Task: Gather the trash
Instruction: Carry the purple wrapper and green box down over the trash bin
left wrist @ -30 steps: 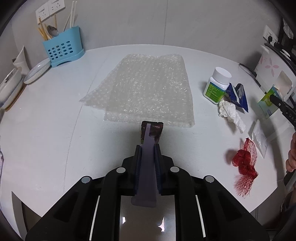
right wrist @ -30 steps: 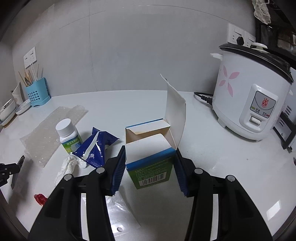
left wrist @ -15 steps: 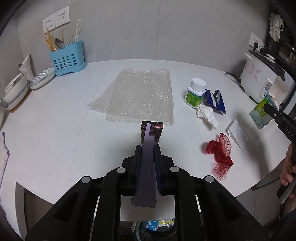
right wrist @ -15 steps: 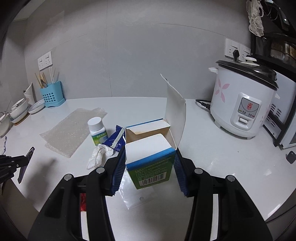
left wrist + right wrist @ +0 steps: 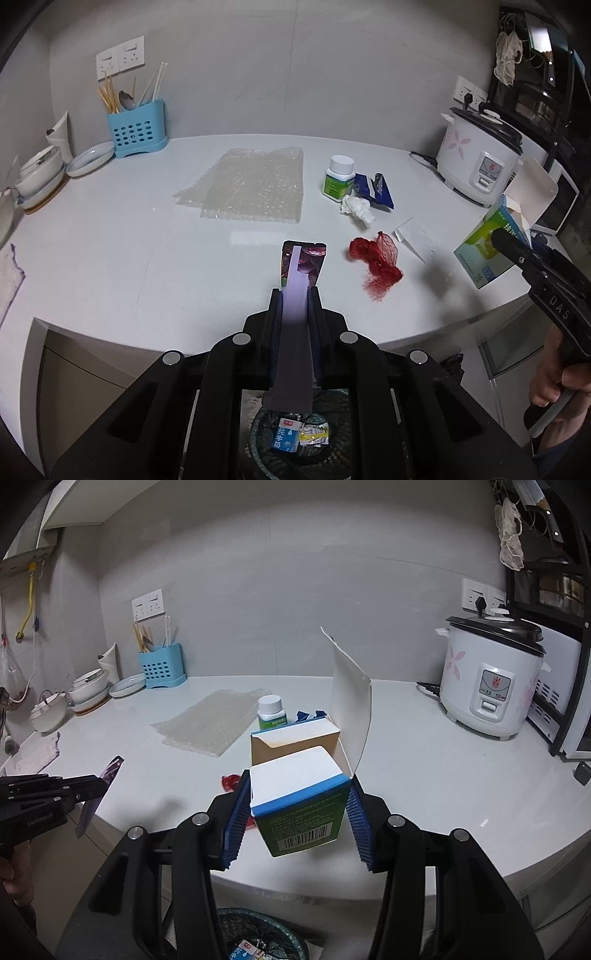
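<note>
Wrapper in the left gripper (image 5: 295,295): the jaws are pinching a flat purple snack wrapper (image 5: 301,264) edge-on, closed narrow on it, and carrying it just off the front edge of the countertop (image 5: 110,258).
Box in the right gripper (image 5: 295,812): the blue pads are clamping a green-and-white carton (image 5: 301,801) with its top flap standing open, the jaws standing at middling width around it, near the countertop's front edge.
Trash bin (image 5: 295,439): it is sitting on the floor below the front edge, already holding a blue-and-white milk carton and a few small wrappers.
Done so far, as a judgement: some trash is already lying in the bin, and two more pieces are travelling toward it.
Left on the countertop: the red mesh net (image 5: 376,258) is lying near the front edge; beyond it a crumpled tissue (image 5: 356,208), a blue foil packet (image 5: 375,186), a small clear plastic bag (image 5: 412,240) and a white-capped bottle (image 5: 338,177) are clustering mid-surface; a bubble wrap sheet (image 5: 251,184) is spreading toward the back.
Not trash, likely: the rice cooker (image 5: 480,158) at the right back corner and the blue utensil holder (image 5: 136,129) at the left back.
Progress: roughly the middle, with several pickups remaining.
</note>
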